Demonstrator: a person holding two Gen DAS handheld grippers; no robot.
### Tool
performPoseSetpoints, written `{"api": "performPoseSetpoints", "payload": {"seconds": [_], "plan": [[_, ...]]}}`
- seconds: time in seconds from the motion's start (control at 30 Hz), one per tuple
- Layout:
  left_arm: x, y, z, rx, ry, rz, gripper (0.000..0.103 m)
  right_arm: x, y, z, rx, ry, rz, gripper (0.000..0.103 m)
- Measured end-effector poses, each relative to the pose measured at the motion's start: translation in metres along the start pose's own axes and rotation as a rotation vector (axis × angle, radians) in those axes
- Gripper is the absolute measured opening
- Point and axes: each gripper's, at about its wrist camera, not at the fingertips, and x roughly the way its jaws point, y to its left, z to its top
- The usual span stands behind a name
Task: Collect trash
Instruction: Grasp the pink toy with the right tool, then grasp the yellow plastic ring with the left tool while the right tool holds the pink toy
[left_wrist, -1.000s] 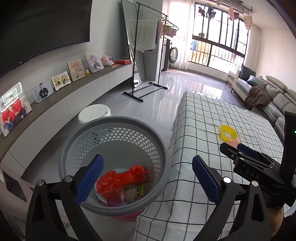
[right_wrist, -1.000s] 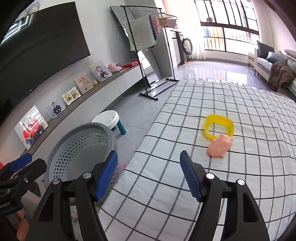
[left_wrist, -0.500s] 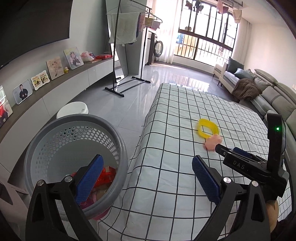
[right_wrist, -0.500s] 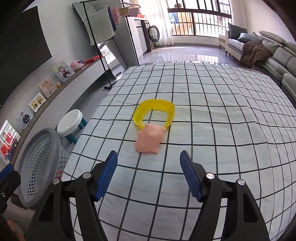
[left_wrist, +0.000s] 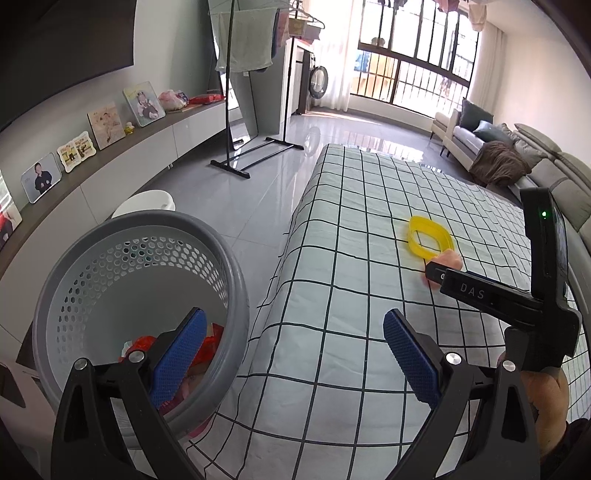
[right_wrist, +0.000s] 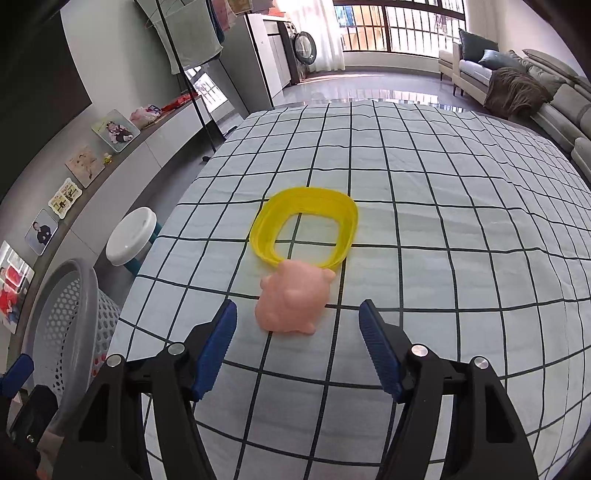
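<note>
1. Left wrist view.
   - Item: my left gripper (left_wrist: 291, 347), jaws spread wide with nothing between them, hanging over the gap between basket and desk.
   - Item: grey perforated basket (left_wrist: 236, 280) on the floor against the desk's near-left edge, red wrappers visible at its bottom. I judge this to be the drop point and would keep it unobstructed.
   - Item: my right gripper (left_wrist: 430, 275), seen side-on, its tip at the pink toy (left_wrist: 450, 256); from here I cannot tell whether its jaws touch the toy.
   - Item: yellow ring (left_wrist: 430, 240), just behind the toy, toward the desk's far-right part.

2. Right wrist view.
   - Item: right gripper (right_wrist: 297, 345), released, blue pads clear of everything.
   - Item: pink toy (right_wrist: 291, 301), squat and rounded, lying mid-desk just ahead of the pads and slightly left of their centre line.
   - Item: yellow ring (right_wrist: 304, 230), touching or overlapping the toy's far side.
   - Handling note: I would advance low, shift a touch left to centre the toy, and close on its widest flanks. Pushing too far risks catching the ring or shoving both away. The body looks soft, so a gentle squeeze should do.
</note>
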Motion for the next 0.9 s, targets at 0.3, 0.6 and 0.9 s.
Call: {"api": "performPoseSetpoints", "payload": {"seconds": [0.3,0.6,0.9], "plan": [[0.011,-0.005,0.003,0.005,0.012,0.002,0.095,0.003,0.005,0.003,-0.023,0.015,0.035,0.034],[0.027,-0.032,0.010,0.037,0.038,-0.030,0.095,-0.031,-0.036,0.001,0.079,-0.042,0.078,0.031],[0.053,-0.082,0.026,0.093,0.058,-0.060,0.095,-0.058,-0.088,-0.001,0.174,-0.117,0.055,0.031]]}}
